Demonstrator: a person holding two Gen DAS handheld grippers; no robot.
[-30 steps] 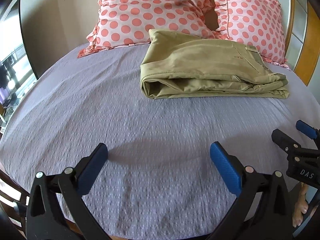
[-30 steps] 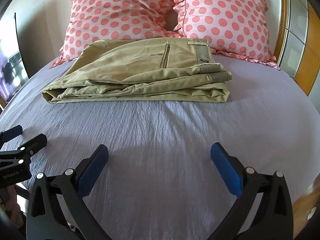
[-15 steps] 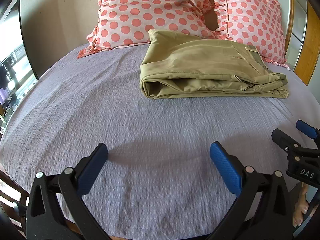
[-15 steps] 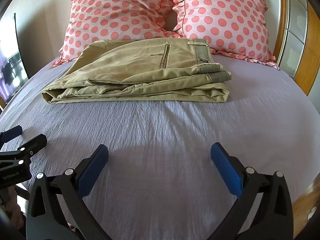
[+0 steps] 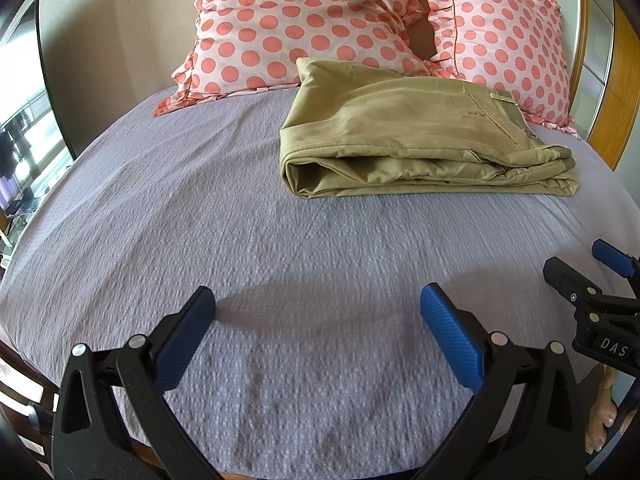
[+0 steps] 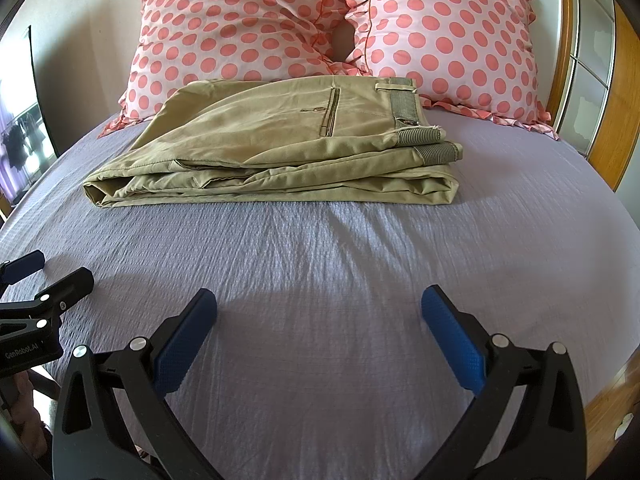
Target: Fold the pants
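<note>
Khaki pants [image 6: 276,152] folded by polka-dot pillows [image 6: 240,20]; our left gripper [image 5: 318,334] and right gripper [image 6: 320,334] apart, empty. We keep clear, avoid snagging stack.

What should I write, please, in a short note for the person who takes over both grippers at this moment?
Left gripper: open, empty, low over the bedsheet.
Right gripper: open, empty, beside the left one.
Pants: khaki, lying folded in a flat stack on the sheet, in front of the two polka-dot pillows; neither gripper touches them.
Done: the folding looks complete.
Left: probably nothing; tidy the slightly uneven waistband edges if wanted.
</note>
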